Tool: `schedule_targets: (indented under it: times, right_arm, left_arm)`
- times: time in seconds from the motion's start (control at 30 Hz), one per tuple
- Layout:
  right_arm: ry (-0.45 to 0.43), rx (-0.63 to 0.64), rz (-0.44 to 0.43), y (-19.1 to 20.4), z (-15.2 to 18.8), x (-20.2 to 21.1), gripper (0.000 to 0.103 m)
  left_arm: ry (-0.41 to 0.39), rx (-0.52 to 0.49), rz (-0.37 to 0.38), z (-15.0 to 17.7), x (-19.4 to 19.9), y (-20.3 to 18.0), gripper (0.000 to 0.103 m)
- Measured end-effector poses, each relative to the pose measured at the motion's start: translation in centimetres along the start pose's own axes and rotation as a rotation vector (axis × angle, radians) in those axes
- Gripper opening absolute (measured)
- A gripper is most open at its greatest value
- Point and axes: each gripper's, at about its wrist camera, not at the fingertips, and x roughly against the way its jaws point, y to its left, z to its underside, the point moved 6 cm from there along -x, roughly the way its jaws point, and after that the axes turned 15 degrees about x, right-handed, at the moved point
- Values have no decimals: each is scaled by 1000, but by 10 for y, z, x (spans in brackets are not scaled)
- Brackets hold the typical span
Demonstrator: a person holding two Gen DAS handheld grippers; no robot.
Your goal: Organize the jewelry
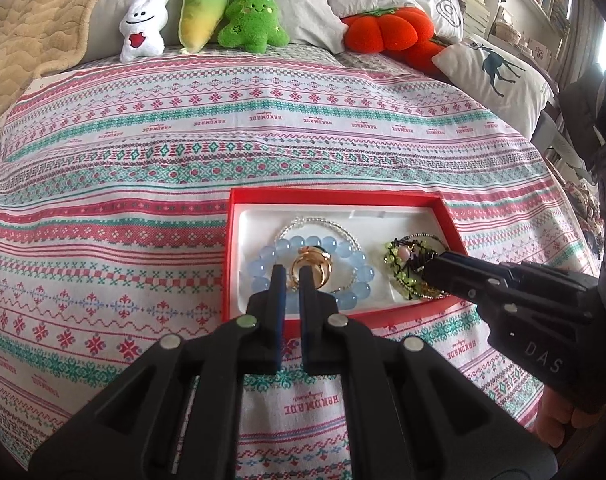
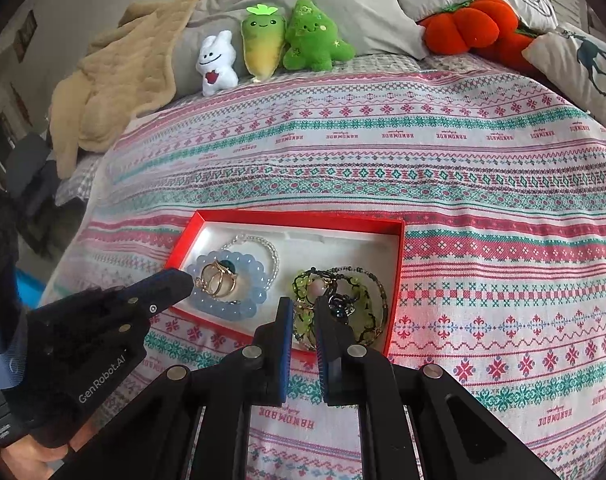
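The left gripper hovers over the near left part of the red box, its jaws nearly closed with only a slim gap between them; the tips sit right at the gold rings, but whether they pinch a ring or merely stand in front of it I cannot tell. Those rings lie inside the loop of the pale blue bead bracelet, with a thin silver bead strand just behind it, toward the box's far wall. The right gripper stands over the box's right part, jaws likewise almost together, tips down among the green bead and black cord bracelets; a grip on them is not certain either. The pieces look sorted by kind, rings and pale beads on the left of the box, green and dark cords on the right, likely so each stays untangled. The box rests on the patterned bedspread, well apart from the plush toys lined up far behind it.
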Motion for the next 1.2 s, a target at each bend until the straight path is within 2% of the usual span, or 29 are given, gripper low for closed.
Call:
schedule_targets:
  times: [0.1, 0.17, 0.3, 0.37, 0.4, 0.5, 0.53, 0.57, 0.6, 0.63, 0.67, 0.7, 0.8, 0.9, 0.93, 1.13, 1.2]
  right_arm:
    - [-9, -2, 14, -3, -2, 0, 14]
    - [-4, -12, 10, -5, -3, 0, 15]
    - [4, -23, 14, -8, -3, 4, 16]
    - [2, -22, 12, -7, -2, 9, 16]
    - [0, -19, 13, -7, -2, 12, 17]
    - [-9, -14, 16, -5, 0, 22, 21]
    - [-9, -18, 13, -5, 1, 25, 24]
    - [-6, -22, 13, -5, 3, 28, 26]
    - [-3, -27, 13, -5, 5, 31, 33]
    - [-1, -32, 11, -5, 7, 34, 51]
    - [-1, -37, 12, -5, 10, 36, 73]
    - [-9, -45, 19, -5, 12, 41, 78]
    - [-4, -45, 49, -7, 19, 51, 79]
    - [18, -56, 64, -8, 28, 58, 82]
    - [38, -62, 75, -8, 33, 59, 86]
    - [159, -42, 141, -3, 64, 60, 95]
    - [177, -25, 149, 1, 70, 60, 95]
  left_arm:
    - [-3, -4, -7, -1, 0, 0, 18]
    - [-11, 0, -13, -2, 2, 2, 32]
    - [-24, -3, -21, -3, 10, 3, 46]
    - [-26, -2, -27, -3, 15, 5, 57]
    - [-28, 1, -31, -2, 18, 7, 59]
    - [-36, 20, -61, -1, 27, 12, 75]
    - [-37, 32, -74, 0, 30, 14, 83]
    - [-35, 44, -83, 2, 33, 16, 86]
    - [-29, 54, -92, 4, 34, 18, 87]
    - [-15, 65, -108, 8, 36, 21, 88]
    - [-3, 70, -120, 12, 37, 23, 90]
    - [10, 71, -133, 16, 39, 25, 92]
    - [24, 72, -178, 28, 45, 29, 102]
    - [46, 70, -210, 40, 51, 34, 102]
    - [57, 70, -219, 44, 52, 35, 102]
    - [91, 81, -271, 60, 59, 47, 102]
    - [94, 76, -277, 63, 61, 48, 102]
